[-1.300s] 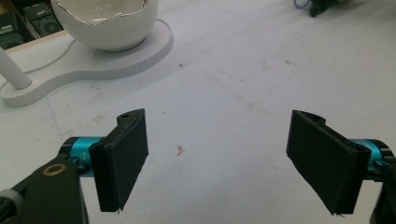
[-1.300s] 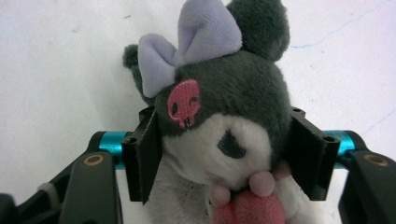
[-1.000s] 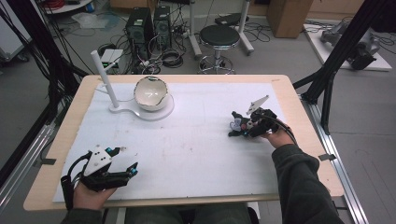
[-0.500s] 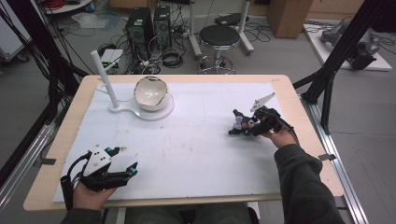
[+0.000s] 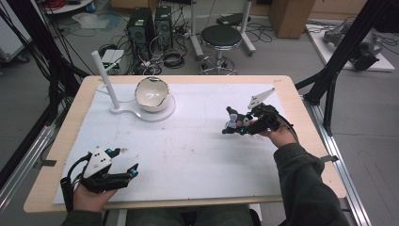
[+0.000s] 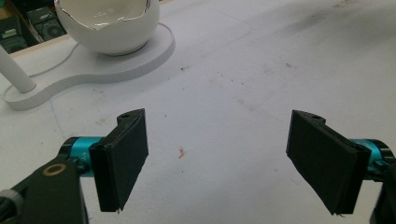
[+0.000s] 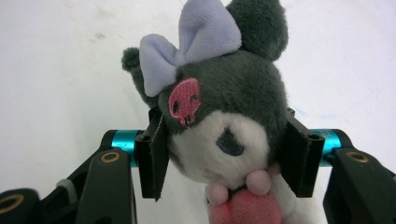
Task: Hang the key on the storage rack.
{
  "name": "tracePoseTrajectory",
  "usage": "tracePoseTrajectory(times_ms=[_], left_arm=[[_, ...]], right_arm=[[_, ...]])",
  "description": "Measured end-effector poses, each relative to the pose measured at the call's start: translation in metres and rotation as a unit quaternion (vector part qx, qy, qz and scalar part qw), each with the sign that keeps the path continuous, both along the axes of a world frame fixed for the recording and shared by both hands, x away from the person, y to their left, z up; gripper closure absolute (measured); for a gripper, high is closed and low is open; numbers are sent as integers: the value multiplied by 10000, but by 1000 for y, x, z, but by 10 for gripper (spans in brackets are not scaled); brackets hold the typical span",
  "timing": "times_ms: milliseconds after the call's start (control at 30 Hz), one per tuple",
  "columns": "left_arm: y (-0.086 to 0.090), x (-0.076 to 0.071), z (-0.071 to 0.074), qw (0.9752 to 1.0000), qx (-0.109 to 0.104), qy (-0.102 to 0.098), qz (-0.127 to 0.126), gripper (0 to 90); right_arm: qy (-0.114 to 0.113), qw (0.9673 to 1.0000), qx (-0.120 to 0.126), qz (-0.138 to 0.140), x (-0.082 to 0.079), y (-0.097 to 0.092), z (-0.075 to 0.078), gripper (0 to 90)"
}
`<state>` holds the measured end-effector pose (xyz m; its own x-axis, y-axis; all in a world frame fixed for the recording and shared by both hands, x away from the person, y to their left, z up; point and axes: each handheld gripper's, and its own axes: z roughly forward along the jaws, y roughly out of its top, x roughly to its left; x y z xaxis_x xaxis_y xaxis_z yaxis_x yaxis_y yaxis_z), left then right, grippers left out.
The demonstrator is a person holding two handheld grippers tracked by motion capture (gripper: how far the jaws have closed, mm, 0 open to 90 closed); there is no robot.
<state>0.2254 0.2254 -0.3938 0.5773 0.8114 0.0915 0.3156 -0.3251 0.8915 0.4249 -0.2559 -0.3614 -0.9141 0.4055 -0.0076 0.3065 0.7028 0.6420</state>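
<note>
Two grippers, one plush toy, one bowl, one stand with one post, one table.

Right gripper [image 5: 231, 127]: jaws closed on the plush [image 7: 224, 126], one black pad against each side of its head. In the right gripper view the toy sits squarely between the jaws: dark grey head, white face, one lilac bow [image 7: 187, 46] above the jaws, one pink skull patch just inside the pad at the left of that view, pink pompoms below the jaw line. Two dark ears rise beyond the jaw tips. In the high view the plush [image 5: 232, 123] juts from the gripper's front toward the table's middle; whether it touches the white mat [image 5: 197, 155] or hangs just clear of it I cannot tell at this size.

Left gripper [image 5: 123, 165]: jaws wide apart, nothing between them. The left gripper view shows bare mat [image 6: 224, 93] between the two pads, with one small reddish speck [image 6: 181, 152] on it, nearer the pad at the left of that view. Ahead of the jaw tips, well apart from them, stands the bowl [image 6: 109, 23], white with a jagged eggshell rim, on a flat white stand [image 6: 93, 74]. One white post [image 6: 14, 70] rises from the stand's narrow end.

High view: bowl [image 5: 152, 93] and post [image 5: 106, 80] lie far ahead of the left gripper, well apart from the plush. Table [image 5: 301, 141] wooden.
</note>
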Motion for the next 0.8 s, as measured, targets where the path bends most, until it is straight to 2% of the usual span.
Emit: tracePoseTrajectory(times_ms=[133, 233, 500, 800], left_arm=[[0, 0, 0, 10000, -23, -6, 5, 210], [-1, 0, 0, 10000, -38, -11, -1, 210], [1, 0, 0, 10000, -25, -3, 9, 210], [-1, 0, 0, 10000, -41, 2, -2, 210]], right_arm=[[27, 9998, 12, 186, -3, 13, 7, 427], [89, 9994, 111, 320, -3, 23, 12, 427], [229, 9983, 308, 439, 0, 39, 18, 426], [243, 9966, 541, 565, 3, 55, 27, 426]])
